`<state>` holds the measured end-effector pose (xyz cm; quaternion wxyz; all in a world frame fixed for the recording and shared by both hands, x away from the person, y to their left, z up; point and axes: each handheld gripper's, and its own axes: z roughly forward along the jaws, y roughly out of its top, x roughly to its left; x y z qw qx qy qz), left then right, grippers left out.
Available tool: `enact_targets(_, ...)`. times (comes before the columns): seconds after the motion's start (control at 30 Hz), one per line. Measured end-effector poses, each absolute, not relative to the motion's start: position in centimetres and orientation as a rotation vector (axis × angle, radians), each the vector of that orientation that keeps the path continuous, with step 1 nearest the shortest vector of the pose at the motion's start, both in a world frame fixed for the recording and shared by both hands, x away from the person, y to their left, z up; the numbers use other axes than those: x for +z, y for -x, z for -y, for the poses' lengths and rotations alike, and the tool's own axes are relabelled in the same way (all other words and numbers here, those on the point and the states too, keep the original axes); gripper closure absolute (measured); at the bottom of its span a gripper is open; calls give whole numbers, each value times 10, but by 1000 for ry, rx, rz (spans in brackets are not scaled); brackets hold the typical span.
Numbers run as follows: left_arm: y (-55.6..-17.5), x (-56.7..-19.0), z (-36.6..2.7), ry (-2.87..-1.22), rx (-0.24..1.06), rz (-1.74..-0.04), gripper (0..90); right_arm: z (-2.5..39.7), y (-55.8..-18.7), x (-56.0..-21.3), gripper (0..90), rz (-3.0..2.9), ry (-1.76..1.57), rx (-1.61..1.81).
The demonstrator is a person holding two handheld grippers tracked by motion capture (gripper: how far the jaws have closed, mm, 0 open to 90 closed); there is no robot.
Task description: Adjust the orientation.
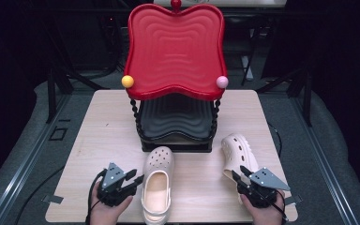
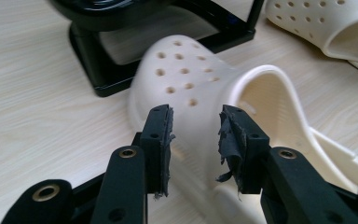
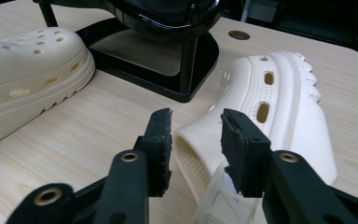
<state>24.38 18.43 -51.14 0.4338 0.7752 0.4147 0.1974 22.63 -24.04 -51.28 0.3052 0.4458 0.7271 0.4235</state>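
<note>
**Two cream clogs in front of the two grippers, neither one gripped**

The upright clog (image 1: 157, 185) stood on its sole near the front middle of the wooden table (image 1: 93, 140), its long axis running front to back: the perforated toe pointed away from the person, toward the black base of the tiered stand (image 1: 176, 136), and the open heel pointed back at the table's front edge. The left gripper (image 1: 138, 180) sat just beside its left flank. In the left gripper view the jaws stood partly open with the clog's side between and beyond them; whether the worn pads (image 2: 161, 135) touched it could not be told, and nothing was clamped.

The second clog (image 1: 236, 152) lay tipped on its side at the right, its ridged sole facing outward, toe away and slightly leftward, heel end toward the right gripper (image 1: 239, 176). That gripper's jaws were likewise partly open, around the rim of the heel opening without closing on it.

No brand mark or legible writing could be made out on either clog. The red tray (image 1: 176, 47) topped the stand.
</note>
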Motion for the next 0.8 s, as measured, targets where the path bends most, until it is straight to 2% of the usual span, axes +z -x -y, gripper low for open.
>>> enact_targets(0.17,-242,-517,-212,-1885,483,-1048,613,244,-226,-510,701,-1919,-1172,1100)
enact_targets(0.23,-240,-524,-225,-1857,483,-1071,606,247,-226,-508,756,-1910,-1160,1075)
enact_targets(0.5,-247,-534,-237,-1840,490,-1114,554,265,-231,-506,857,-1901,-1216,1021)
enact_targets(0.8,-249,-536,-243,-1825,498,-1145,537,268,-238,-512,883,-1924,-1241,983)
